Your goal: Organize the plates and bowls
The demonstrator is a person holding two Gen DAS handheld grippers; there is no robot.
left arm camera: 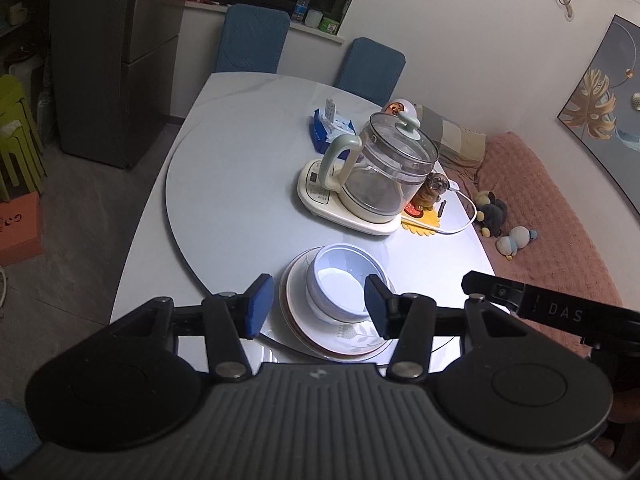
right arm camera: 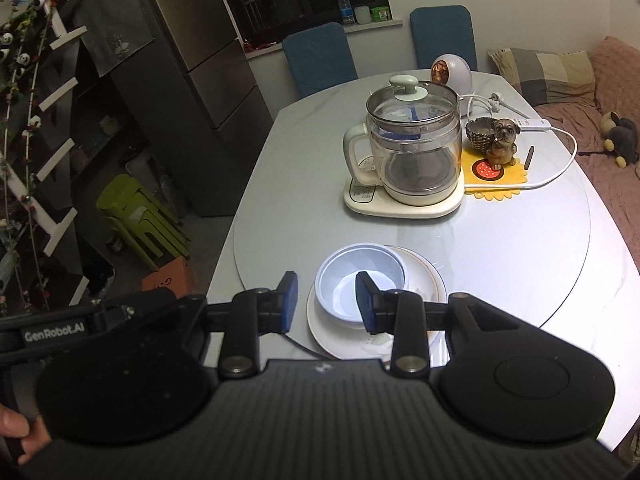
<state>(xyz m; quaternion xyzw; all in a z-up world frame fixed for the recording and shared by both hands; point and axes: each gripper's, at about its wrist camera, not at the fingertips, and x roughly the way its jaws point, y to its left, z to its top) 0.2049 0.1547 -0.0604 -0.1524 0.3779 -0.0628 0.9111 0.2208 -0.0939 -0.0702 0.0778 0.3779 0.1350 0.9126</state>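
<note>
In the left wrist view, the left gripper (left arm camera: 318,306) hangs above the near edge of the desk (left arm camera: 224,184), its blue pads (left arm camera: 260,306) spread apart with nothing between them. Below and beyond the pads sits a stack of pale bowls (left arm camera: 346,280), nested one in another, resting on a stack of white plates (left arm camera: 300,312) with a faint leaf print on the near rim. The plates lie on the round turntable inset of the desk, close to its near edge. Farther back stands a glass kettle (left arm camera: 388,172) on a cream base, with a small dog figurine (left arm camera: 434,190) just beside it on a yellow mat. A blue packet (left arm camera: 332,126) lies behind the kettle. Part of the right gripper's black body (left arm camera: 548,310) pokes in from the right.

In the right wrist view, the right gripper (right arm camera: 326,302) hovers over the same stack, its pads (right arm camera: 290,300) parted and pinching nothing. The bowls (right arm camera: 360,276) sit toward the left side of the plates (right arm camera: 424,280). The kettle (right arm camera: 412,152) stands well beyond them at mid-desk, the dog figurine (right arm camera: 502,140) to its right. Two blue chairs (right arm camera: 320,58) stand at the far side of the desk. A hand (right arm camera: 16,432) shows at the lower left corner
</note>
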